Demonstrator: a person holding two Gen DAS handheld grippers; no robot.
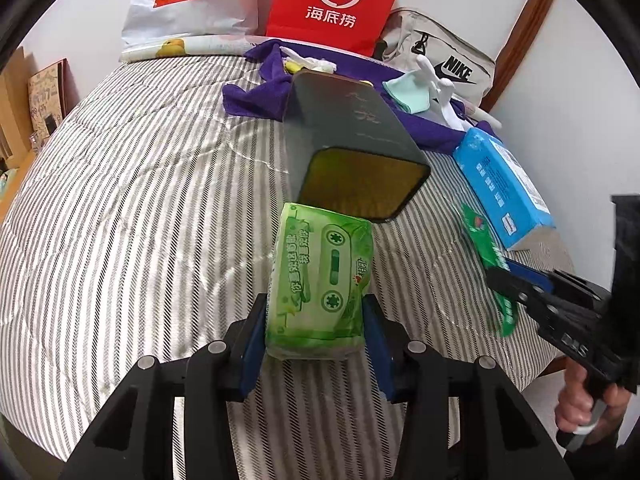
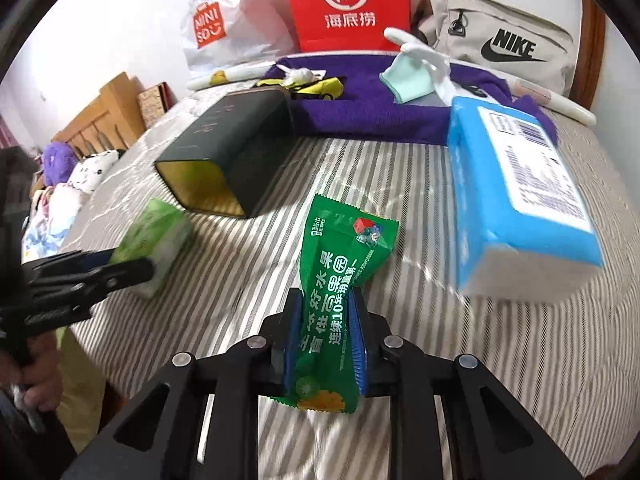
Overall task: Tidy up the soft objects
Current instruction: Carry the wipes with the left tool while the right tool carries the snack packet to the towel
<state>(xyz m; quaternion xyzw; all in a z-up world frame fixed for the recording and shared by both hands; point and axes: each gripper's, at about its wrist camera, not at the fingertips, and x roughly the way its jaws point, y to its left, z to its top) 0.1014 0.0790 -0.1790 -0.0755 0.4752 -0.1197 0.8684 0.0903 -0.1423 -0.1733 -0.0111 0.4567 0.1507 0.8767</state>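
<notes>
My left gripper is shut on a light green tissue pack and holds it just in front of the open mouth of a dark box lying on its side on the striped bed. The pack also shows in the right wrist view. My right gripper is shut on a dark green wet-wipe packet and holds it above the bed, to the right of the box. The right gripper and packet show at the right of the left wrist view.
A blue tissue pack lies right of the packet. A purple towel with small cloths and white gloves lies behind. A red bag, a Miniso bag and a Nike bag stand at the wall.
</notes>
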